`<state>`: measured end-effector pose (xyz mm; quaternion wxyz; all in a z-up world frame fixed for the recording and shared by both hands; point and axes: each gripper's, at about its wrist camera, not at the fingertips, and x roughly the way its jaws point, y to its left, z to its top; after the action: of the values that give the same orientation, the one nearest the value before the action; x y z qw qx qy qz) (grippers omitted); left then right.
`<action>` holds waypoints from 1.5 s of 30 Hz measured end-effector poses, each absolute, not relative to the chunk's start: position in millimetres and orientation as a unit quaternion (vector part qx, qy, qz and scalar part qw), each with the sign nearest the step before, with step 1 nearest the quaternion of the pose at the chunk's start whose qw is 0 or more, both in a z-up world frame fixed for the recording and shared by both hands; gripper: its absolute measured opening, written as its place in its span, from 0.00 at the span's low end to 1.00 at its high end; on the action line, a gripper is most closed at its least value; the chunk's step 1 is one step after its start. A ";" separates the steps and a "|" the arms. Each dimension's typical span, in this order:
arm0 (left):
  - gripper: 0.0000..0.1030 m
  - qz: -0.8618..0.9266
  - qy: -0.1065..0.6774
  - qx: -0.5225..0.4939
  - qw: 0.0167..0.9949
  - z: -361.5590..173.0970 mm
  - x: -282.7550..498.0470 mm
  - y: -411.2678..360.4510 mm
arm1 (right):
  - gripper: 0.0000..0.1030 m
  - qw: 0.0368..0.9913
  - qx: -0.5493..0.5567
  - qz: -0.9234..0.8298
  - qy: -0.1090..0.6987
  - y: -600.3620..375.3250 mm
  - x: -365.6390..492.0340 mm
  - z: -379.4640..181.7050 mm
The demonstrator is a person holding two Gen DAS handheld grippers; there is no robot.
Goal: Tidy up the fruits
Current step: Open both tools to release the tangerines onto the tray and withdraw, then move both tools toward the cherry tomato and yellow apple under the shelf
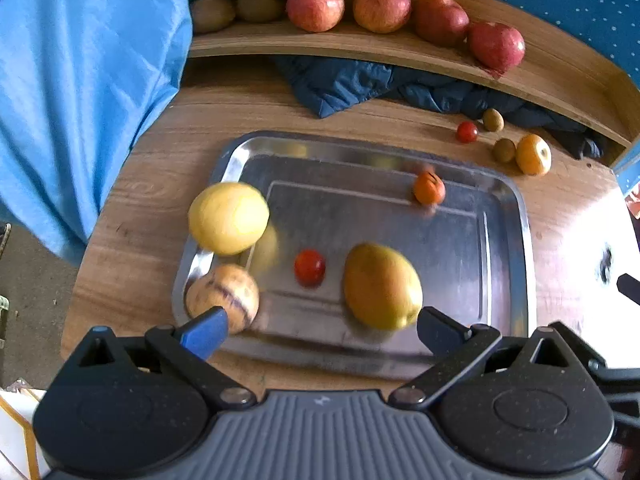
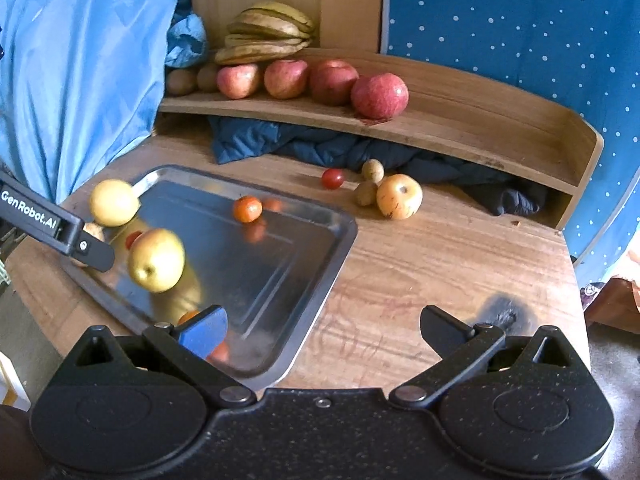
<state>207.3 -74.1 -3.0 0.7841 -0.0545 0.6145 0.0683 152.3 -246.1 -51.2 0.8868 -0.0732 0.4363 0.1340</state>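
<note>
A steel tray (image 1: pixel 500 264) (image 2: pixel 320 256) lies on the wooden table. In it are a yellow-green mango-like fruit (image 1: pixel 382 286) (image 2: pixel 157 260), a cherry tomato (image 1: pixel 309 267), a small orange fruit (image 1: pixel 429 188) (image 2: pixel 247 209), a yellow lemon-like fruit (image 1: pixel 228 218) (image 2: pixel 113 202) at its left rim and a striped pale fruit (image 1: pixel 224 296). My left gripper (image 1: pixel 322 330) is open just above the tray's near edge, the mango-like fruit near its right finger. My right gripper (image 2: pixel 324 330) is open and empty over the tray's right corner.
On the table beyond the tray lie a cherry tomato (image 2: pixel 333 178), two kiwis (image 2: pixel 367 193) and a yellow apple (image 2: pixel 399 196). A wooden shelf (image 2: pixel 460 128) carries red apples (image 2: pixel 380 95), kiwis and bananas (image 2: pixel 266 36). Dark blue cloth (image 2: pixel 320 146) lies beneath it; light blue fabric (image 2: pixel 80 72) hangs left.
</note>
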 end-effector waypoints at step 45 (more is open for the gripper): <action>0.99 -0.054 0.622 -0.011 0.781 -71.5 391.0 -125.8 | 0.99 0.887 -0.055 -0.004 0.459 -279.2 263.7 -80.9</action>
<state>391.0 -125.8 -71.5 0.7812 -0.0113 0.6218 -0.0540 263.7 -279.2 -80.9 0.8868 -0.0545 0.4588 -0.0044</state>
